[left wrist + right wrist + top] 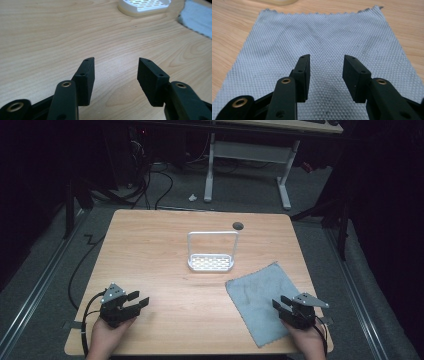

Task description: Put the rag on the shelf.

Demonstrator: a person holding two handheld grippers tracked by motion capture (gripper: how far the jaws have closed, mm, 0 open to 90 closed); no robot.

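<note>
A grey-blue cloth lies flat on the wooden table at the front right. My right gripper hovers over the cloth's near right part, jaws open and empty; the right gripper view looks down on the woven cloth between its fingers. My left gripper rests low at the front left, open, with bare wood between its jaws. A white slotted rack with a tall wire handle stands at the table's middle; its base shows at the top of the left gripper view.
A round cable hole sits near the table's far edge. Behind the table stands a white desk frame, and black cables lie on the grey floor. The cloth's corner shows at the upper right of the left gripper view.
</note>
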